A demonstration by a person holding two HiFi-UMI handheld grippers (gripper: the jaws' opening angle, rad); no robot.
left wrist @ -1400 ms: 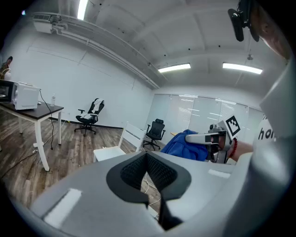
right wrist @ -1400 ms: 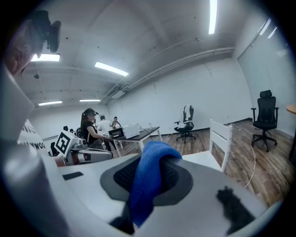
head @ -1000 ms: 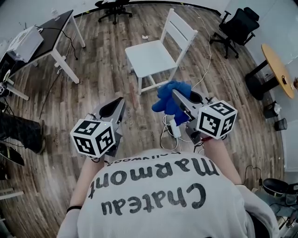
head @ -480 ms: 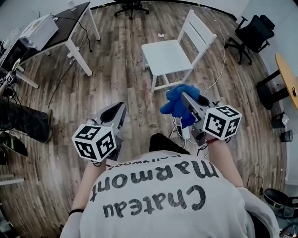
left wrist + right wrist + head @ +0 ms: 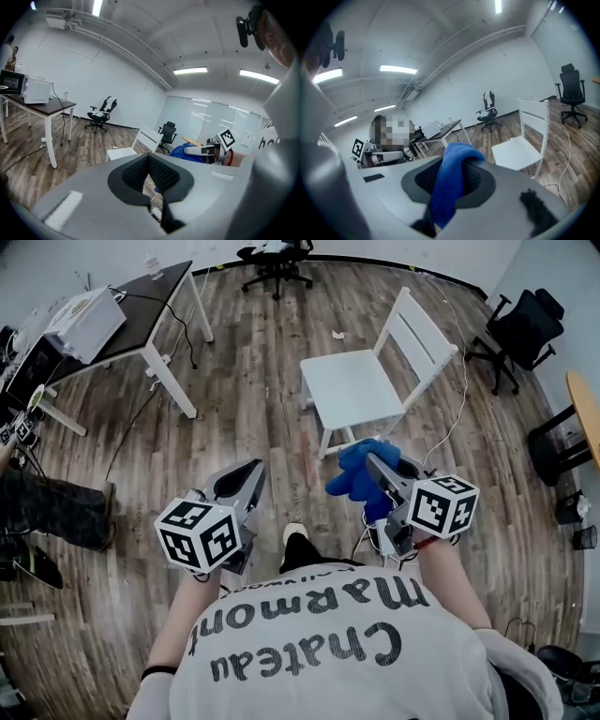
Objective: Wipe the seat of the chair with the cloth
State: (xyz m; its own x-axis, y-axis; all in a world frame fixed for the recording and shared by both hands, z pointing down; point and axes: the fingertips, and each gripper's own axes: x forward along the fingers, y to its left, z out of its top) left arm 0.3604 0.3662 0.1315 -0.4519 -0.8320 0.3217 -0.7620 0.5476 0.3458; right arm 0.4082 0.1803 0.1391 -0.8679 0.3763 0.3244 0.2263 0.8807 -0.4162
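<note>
A wood-plank floor is bounded by white walls; a dark-topped desk and black office chairs are lit by ceiling strip lights.

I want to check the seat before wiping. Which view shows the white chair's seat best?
The head view: the whole chair seat shows from above. The right gripper view shows it obliquely; the left gripper view shows it small and distant.

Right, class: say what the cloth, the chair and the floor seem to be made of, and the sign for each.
Cloth: soft blue fabric, perhaps microfibre; fuzzy pile, limp drape.
Chair: likely painted wood, matt white; slatted back.
Floor: wood or wood-look planks; grain and seams.
</note>
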